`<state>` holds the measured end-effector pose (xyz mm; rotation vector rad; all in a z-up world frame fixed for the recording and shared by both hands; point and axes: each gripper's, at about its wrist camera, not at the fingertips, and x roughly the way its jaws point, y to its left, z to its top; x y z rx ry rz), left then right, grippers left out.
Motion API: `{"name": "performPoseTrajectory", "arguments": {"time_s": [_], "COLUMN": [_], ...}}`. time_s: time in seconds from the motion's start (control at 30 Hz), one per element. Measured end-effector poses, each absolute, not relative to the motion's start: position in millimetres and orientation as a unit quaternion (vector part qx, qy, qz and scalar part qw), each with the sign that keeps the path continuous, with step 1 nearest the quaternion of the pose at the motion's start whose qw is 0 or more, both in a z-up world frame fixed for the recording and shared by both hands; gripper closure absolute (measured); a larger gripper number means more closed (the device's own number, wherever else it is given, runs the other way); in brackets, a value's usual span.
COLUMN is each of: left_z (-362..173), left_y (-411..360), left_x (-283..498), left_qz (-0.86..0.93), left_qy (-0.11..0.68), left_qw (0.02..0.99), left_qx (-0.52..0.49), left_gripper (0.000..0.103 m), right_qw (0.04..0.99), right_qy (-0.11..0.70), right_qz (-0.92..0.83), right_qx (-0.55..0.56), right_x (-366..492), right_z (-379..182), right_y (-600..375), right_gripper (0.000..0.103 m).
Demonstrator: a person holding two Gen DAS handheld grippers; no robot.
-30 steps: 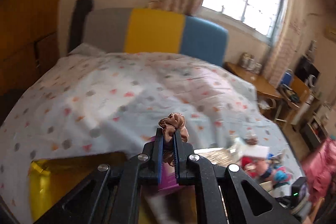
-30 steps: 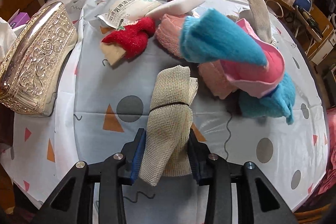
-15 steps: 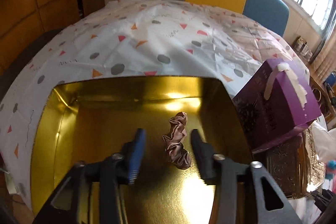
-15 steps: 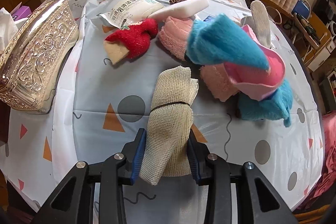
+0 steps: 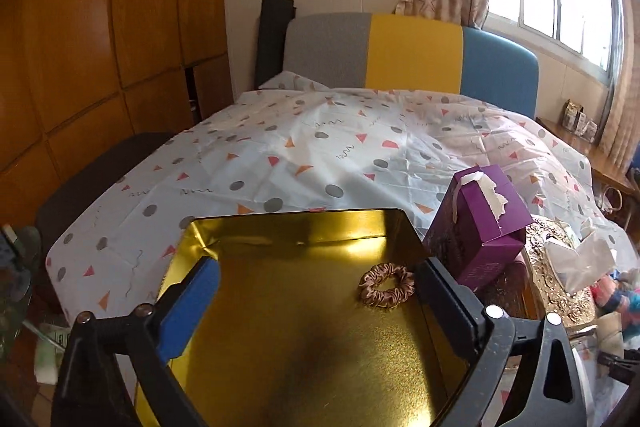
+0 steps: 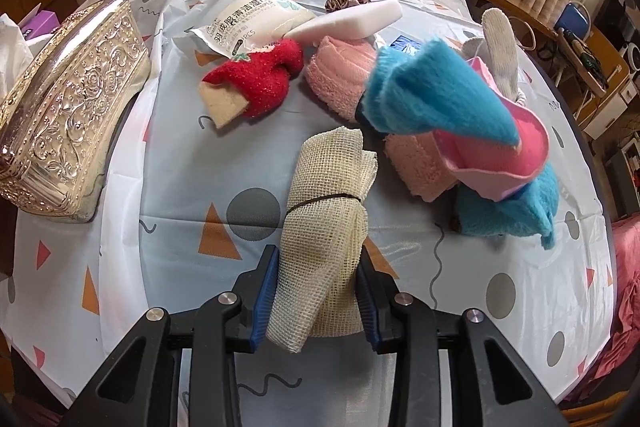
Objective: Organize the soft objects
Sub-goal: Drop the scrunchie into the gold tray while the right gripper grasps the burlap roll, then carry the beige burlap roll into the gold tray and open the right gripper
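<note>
In the left wrist view my left gripper is open wide above a gold tin. A pink-brown scrunchie lies flat on the tin's floor, just inside the right finger. In the right wrist view my right gripper is shut on a rolled cream mesh cloth bound by a dark band. Beyond it lie a red knitted piece, pink towels, a blue fuzzy cloth, a pink felt piece, a white sponge and another scrunchie.
A purple box stands right of the tin. An ornate silver tissue box sits at the left of the table. A wipes packet and a knit glove lie at the back. A colour-block chair is behind.
My left gripper carried the scrunchie over the tin, opened and dropped it; it now lies flat and the fingers have spread wider. My right gripper stays shut on the mesh cloth.
</note>
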<state>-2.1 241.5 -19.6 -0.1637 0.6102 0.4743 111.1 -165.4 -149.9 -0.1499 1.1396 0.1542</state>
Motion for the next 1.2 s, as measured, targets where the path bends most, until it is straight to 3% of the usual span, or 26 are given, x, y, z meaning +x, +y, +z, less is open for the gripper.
{"name": "performPoseTrajectory", "arguments": {"time_s": [0.43,0.7,0.97,1.2], "left_z": [-17.2,-21.8,-20.2,-11.5], "left_y": [262.3,270.5,281.2,295.3], "left_x": [-51.8,-66.0,-75.5,-92.1], "left_qz": [0.274,0.282,0.295,0.331], "left_qy": [0.297,0.299,0.288,0.264], "left_qw": [0.911,0.907,0.905,0.900], "left_qx": [-0.088,-0.096,-0.102,-0.106], "left_gripper": [0.000,0.000,0.000,0.000], "right_qw": [0.857,0.890,0.869,0.808], "right_qy": [0.508,0.439,0.396,0.422], "right_qz": [0.085,0.126,0.293,0.391], "right_qx": [-0.032,-0.004,-0.041,-0.122], "right_x": [114.5,125.9,111.0,64.7], "right_z": [-123.6,-45.8,32.6,5.8], "right_y": [-150.4,-121.0,0.0,125.2], "right_gripper": [0.073,0.073,0.073,0.072]}}
